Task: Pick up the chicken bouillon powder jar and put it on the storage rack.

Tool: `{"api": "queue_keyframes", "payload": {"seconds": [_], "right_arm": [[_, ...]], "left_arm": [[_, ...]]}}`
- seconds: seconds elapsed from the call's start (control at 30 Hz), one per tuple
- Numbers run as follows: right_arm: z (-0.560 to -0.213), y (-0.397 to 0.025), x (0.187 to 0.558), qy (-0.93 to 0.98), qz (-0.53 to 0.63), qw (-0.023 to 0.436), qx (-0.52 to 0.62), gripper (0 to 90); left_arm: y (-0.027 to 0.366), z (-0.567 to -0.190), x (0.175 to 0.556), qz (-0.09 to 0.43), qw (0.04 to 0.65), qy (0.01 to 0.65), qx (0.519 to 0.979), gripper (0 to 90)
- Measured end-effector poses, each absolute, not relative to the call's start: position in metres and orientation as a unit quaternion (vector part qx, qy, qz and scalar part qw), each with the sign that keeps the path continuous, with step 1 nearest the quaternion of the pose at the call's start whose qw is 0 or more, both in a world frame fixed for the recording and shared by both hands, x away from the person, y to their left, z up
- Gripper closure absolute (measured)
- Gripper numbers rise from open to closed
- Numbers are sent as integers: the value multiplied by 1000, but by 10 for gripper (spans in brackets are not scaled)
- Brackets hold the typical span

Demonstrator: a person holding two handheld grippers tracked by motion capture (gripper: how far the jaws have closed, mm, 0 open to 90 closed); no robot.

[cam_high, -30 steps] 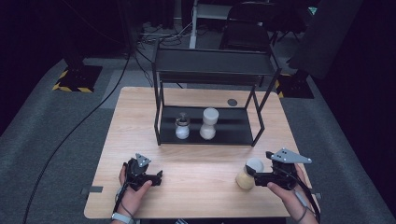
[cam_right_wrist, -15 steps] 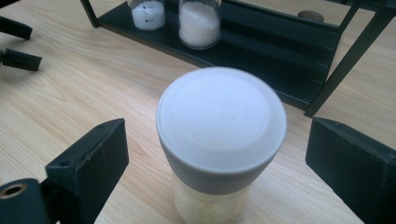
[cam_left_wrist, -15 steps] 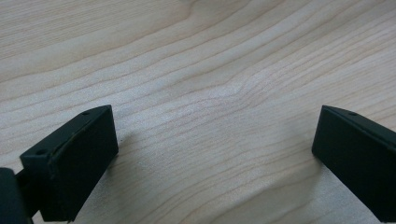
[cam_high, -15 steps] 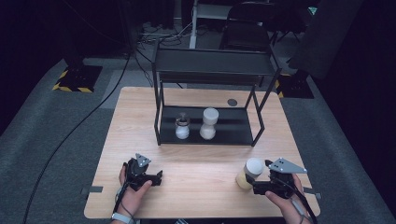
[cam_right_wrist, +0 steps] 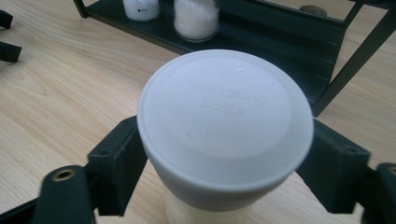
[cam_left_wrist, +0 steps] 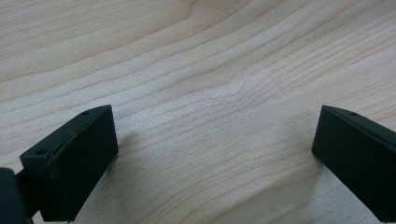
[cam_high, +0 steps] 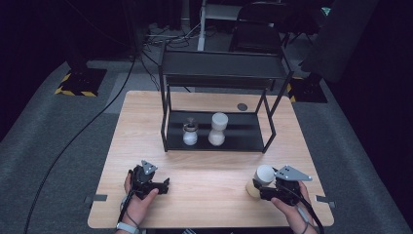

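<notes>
Dim studio, lit table.
I see a pale wooden table (cam_high: 204,170) on grey carpet (cam_high: 53,146), a black chair (cam_high: 258,34) behind, yellow-black hazard tape (cam_high: 73,91), cables (cam_high: 165,36) on the floor.

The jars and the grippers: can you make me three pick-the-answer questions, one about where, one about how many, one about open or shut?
1. Where is the white-lidded jar by the right gripper?
A. on the rack's top shelf
B. on the table near the front right
C. on the floor

2. How many jars stand on the rack's bottom shelf?
A. two
B. four
C. none

3. How are the left gripper's jaws?
A. shut on a jar
B. shut on a spoon
C. open with nothing between them

Answers:
1. B, the high view shows it standing on the table between the right gripper's jaws.
2. A, a small jar and a taller jar stand side by side there.
3. C, the left gripper view shows the jaws wide apart over bare wood.
</notes>
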State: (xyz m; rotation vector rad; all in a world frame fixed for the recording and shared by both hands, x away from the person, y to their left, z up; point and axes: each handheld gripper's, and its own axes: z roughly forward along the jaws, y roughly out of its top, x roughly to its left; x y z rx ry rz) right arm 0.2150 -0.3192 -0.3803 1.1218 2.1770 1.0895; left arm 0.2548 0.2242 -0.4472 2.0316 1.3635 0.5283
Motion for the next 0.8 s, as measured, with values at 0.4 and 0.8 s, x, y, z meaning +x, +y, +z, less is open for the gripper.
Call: {"api": "queue_keyframes", "payload": {"seconds": [0.4,0.8], "right_arm": [[-374,-317,219,798,391,223,400,341],[-345,-321,226,796,395,230,396,341]], "left_arm": [[224,-447,255,200,314,517,771,3],[224,-447,255,201,314,517,770,3]]}}
